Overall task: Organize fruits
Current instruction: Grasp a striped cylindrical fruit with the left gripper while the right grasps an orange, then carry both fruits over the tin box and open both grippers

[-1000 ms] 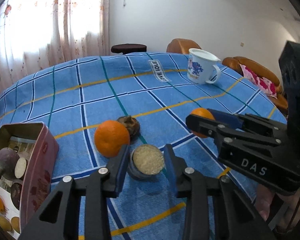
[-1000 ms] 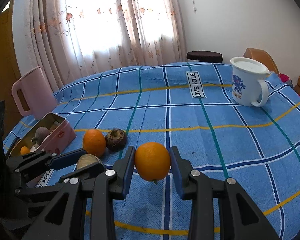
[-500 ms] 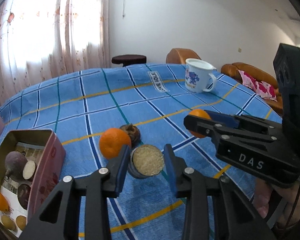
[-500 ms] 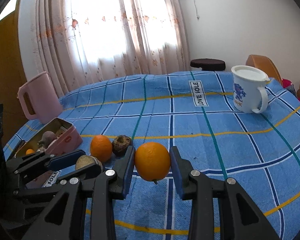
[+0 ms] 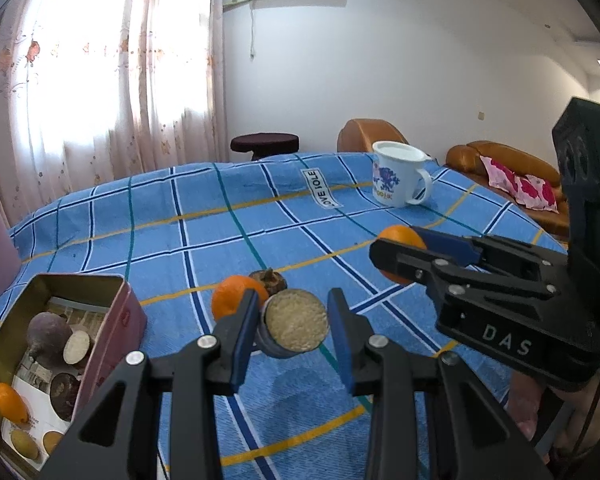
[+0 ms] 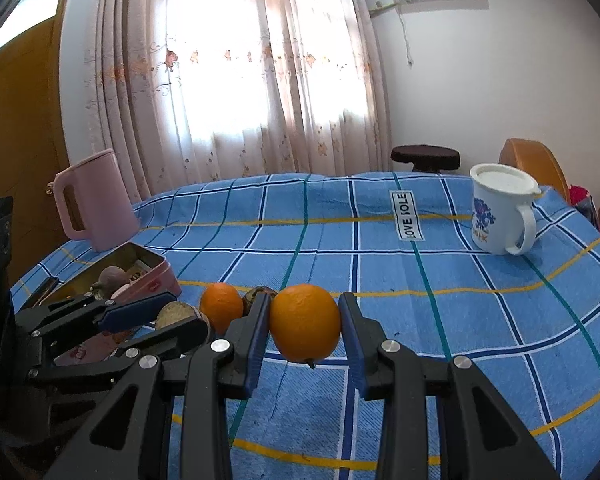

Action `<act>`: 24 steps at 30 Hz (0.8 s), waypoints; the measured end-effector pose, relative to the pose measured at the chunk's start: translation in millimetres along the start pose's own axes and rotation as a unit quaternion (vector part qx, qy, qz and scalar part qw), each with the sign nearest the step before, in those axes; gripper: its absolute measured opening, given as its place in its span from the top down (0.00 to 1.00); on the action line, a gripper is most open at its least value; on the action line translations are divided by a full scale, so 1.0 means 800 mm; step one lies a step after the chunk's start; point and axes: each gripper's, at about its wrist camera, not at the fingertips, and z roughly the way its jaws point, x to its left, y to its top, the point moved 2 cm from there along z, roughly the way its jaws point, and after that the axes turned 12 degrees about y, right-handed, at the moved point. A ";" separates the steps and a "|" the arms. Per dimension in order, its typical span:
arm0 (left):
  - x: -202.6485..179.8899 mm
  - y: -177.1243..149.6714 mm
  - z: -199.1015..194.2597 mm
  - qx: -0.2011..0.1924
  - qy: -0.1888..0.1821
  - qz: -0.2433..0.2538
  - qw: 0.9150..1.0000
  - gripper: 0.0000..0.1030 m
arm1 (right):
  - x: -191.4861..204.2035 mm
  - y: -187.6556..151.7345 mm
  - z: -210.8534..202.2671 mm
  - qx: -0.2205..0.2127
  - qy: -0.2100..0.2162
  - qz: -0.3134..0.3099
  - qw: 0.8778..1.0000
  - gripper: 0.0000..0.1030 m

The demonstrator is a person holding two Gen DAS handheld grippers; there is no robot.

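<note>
My left gripper (image 5: 294,326) is shut on a halved fruit (image 5: 294,326) with a dark rind and pale grainy cut face, held above the blue checked cloth. My right gripper (image 6: 305,324) is shut on an orange (image 6: 305,324), also lifted; it shows at the right of the left wrist view (image 5: 400,240). A second orange (image 5: 232,300) and a dark brown fruit (image 5: 270,280) lie on the cloth just beyond the left fingers. The pink tin box (image 5: 112,312) at the left holds dark purple fruit, a cut half and small orange and yellow fruits.
A white mug (image 6: 500,216) with a blue pattern stands at the far right of the table. A pink jug (image 6: 94,200) stands at the far left behind the tin (image 6: 156,276). A stool and brown sofa lie beyond the table.
Both grippers have risen with their fruit; the table and the fruit on it sit lower and farther in both views. Grips unchanged.
</note>
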 end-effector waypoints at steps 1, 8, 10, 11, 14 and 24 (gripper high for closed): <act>0.000 0.000 -0.001 -0.001 0.001 0.000 1.000 0.64 | 0.002 0.000 -0.001 -0.002 0.000 -0.004 1.000 0.64; 0.002 -0.001 -0.008 -0.016 0.006 -0.004 1.000 0.64 | 0.009 0.001 -0.007 -0.016 -0.002 -0.021 1.000 0.64; 0.003 -0.001 -0.010 -0.020 0.007 -0.005 1.000 0.64 | 0.012 0.000 -0.008 -0.020 -0.002 -0.025 0.999 0.64; 0.003 -0.001 -0.011 -0.022 0.008 -0.005 1.000 0.64 | 0.013 0.000 -0.010 -0.023 -0.003 -0.028 0.999 0.64; 0.004 -0.001 -0.015 -0.028 0.010 -0.006 1.000 0.64 | 0.017 0.000 -0.013 -0.031 -0.006 -0.038 0.999 0.64; 0.010 -0.002 -0.026 -0.047 0.014 -0.013 0.999 0.64 | 0.028 -0.001 -0.022 -0.052 -0.010 -0.059 0.997 0.64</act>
